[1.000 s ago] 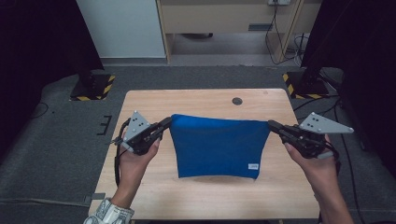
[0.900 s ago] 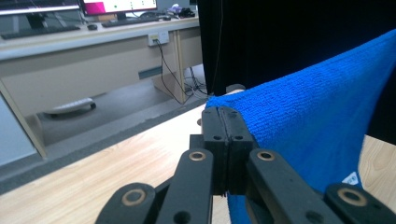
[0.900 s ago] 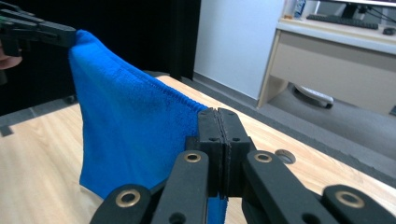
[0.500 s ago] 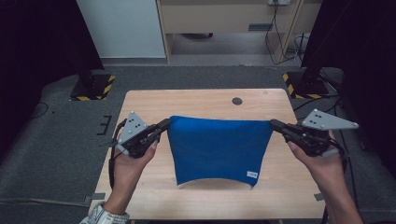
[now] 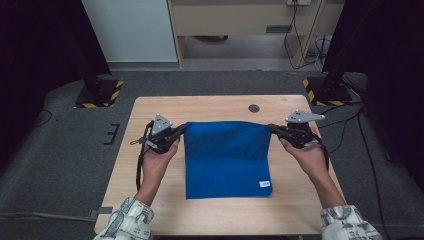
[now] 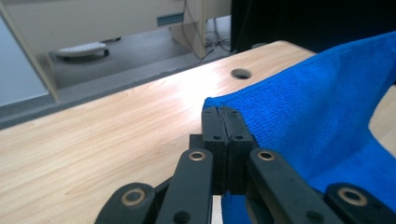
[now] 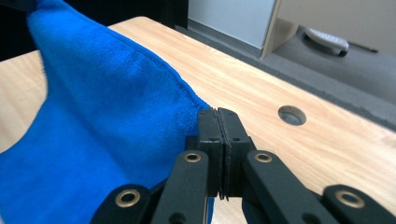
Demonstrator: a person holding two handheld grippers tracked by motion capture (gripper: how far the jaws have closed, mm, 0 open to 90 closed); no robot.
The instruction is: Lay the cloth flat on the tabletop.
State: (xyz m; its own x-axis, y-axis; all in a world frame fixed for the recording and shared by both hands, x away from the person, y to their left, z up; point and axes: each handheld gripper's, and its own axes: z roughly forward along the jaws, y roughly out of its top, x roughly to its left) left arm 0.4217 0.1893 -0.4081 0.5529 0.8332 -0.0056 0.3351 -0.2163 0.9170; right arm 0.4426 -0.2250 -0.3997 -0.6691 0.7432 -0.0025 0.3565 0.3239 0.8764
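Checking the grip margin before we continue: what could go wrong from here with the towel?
1. Both grippers, left and right, pinch the blue towel only at its far corners, so a pull apart could slip one free.
2. The far edge sags between them and may crease as it lands.
3. The near edge already lies on the table; dragging could bunch it.

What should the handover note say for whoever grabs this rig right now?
Left gripper: shut on the blue towel's far left corner.
Right gripper: shut on its far right corner.
Towel: far edge stretched between the grippers, the rest lying on the wooden table, white tag at the near right corner.
Done: both corners gripped.
Left: probably lay it flat or fold it, then release.
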